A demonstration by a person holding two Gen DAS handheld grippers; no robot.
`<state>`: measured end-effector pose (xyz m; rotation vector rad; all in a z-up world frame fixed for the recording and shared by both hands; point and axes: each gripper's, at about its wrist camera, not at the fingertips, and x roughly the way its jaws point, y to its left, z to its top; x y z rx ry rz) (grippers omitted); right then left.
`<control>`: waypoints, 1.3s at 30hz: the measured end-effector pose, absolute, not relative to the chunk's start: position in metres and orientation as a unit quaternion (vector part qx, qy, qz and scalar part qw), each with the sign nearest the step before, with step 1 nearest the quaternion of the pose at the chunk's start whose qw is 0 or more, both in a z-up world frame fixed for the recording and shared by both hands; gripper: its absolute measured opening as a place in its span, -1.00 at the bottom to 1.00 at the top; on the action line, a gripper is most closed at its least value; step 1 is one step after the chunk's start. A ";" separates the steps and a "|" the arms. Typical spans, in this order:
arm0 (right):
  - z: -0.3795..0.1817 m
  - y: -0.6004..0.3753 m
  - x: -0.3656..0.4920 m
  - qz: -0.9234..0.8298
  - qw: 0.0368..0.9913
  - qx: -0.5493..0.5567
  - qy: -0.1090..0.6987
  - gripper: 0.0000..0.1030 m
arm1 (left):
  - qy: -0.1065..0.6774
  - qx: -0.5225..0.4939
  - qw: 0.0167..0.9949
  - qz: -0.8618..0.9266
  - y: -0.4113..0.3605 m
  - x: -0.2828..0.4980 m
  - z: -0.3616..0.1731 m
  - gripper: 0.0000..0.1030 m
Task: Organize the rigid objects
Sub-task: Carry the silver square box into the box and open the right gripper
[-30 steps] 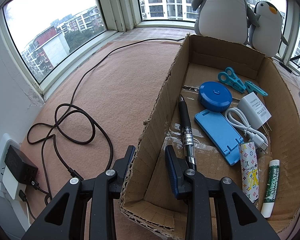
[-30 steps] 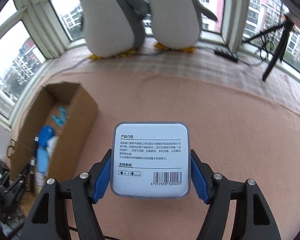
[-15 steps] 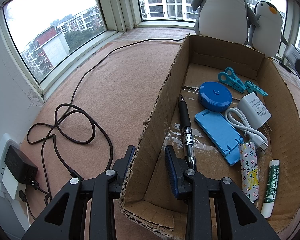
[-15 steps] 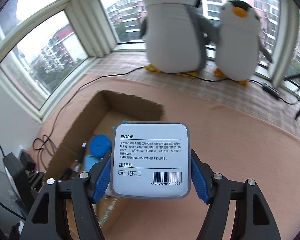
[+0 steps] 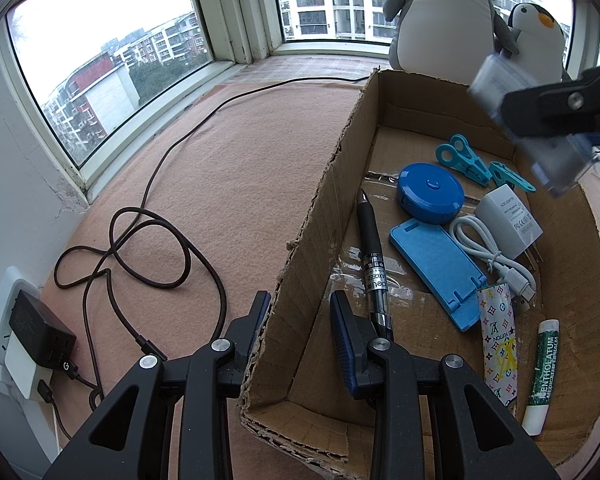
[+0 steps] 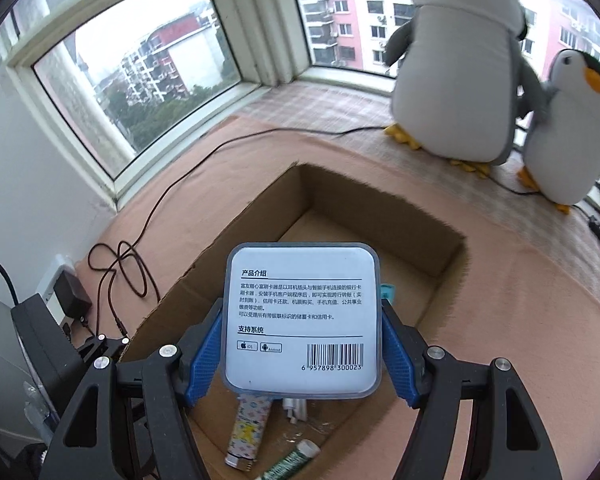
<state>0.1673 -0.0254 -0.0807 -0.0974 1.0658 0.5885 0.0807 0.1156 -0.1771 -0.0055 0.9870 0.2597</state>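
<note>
My right gripper (image 6: 302,354) is shut on a clear plastic case with a white label (image 6: 302,320) and holds it above the open cardboard box (image 6: 380,208). The case (image 5: 528,120) and the right gripper also show over the box's far right in the left wrist view. My left gripper (image 5: 300,320) straddles the box's left wall (image 5: 320,216), one finger on each side; whether it presses the wall I cannot tell. In the box lie a black pen (image 5: 372,256), a blue round case (image 5: 430,192), a blue flat holder (image 5: 436,264), a white charger with cable (image 5: 508,220), teal clips (image 5: 466,160), a patterned lighter (image 5: 498,336) and a menthol stick (image 5: 544,364).
Two plush penguins (image 6: 460,64) stand behind the box on the sill. A dark cable (image 5: 148,248) loops across the pink felt to a charger plugged into a wall socket (image 5: 32,328) at the left. Windows surround the ledge.
My right gripper has carried the case leftward from the open felt to above the box; it now enters the left wrist view. The left gripper has not moved.
</note>
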 end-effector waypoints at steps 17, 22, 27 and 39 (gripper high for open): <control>-0.108 -0.004 0.175 0.278 0.799 -0.059 0.531 0.30 | 0.472 -0.002 0.873 0.124 0.116 0.080 -0.177 -0.37; -0.110 -0.001 0.176 0.278 0.797 -0.060 0.533 0.31 | 0.472 -0.003 0.873 0.124 0.116 0.080 -0.177 -0.37; -0.106 0.000 0.176 0.281 0.799 -0.064 0.528 0.31 | 0.472 -0.003 0.873 0.125 0.115 0.081 -0.178 -0.37; -0.102 -0.010 0.172 0.282 0.799 -0.054 0.529 0.31 | 0.472 -0.003 0.873 0.125 0.115 0.081 -0.178 -0.37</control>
